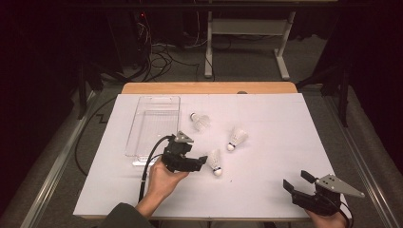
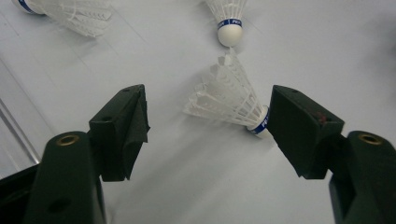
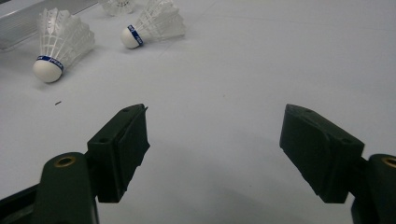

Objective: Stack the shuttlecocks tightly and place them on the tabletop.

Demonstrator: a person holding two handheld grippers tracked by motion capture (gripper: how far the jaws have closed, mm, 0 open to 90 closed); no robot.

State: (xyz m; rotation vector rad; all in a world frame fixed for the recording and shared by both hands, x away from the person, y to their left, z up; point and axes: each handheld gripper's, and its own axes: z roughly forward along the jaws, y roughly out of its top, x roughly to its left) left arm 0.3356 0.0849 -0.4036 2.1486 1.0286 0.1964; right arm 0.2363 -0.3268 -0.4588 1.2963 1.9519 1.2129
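Note:
Three white feather shuttlecocks with blue-banded corks lie on the white table. The nearest shuttlecock [image 1: 215, 162] [image 2: 231, 95] [image 3: 58, 44] lies on its side right in front of my left gripper [image 1: 203, 160] [image 2: 208, 107]. The jaws stand open on either side of it, and its cork is close to the right jaw. A second shuttlecock [image 1: 236, 139] [image 2: 229, 21] [image 3: 152, 25] lies just beyond. The third shuttlecock [image 1: 200, 121] [image 2: 70, 11] lies nearer the tray. My right gripper [image 1: 295, 179] [image 3: 215, 116] is open over bare table at the front right, holding nothing.
A clear plastic tray [image 1: 153, 124] [image 3: 28, 21] stands at the left of the white table top [image 1: 266, 114], close behind the left hand. The left gripper's cable [image 1: 148, 161] trails past the tray's near corner. Beyond the table are a desk frame and floor cables.

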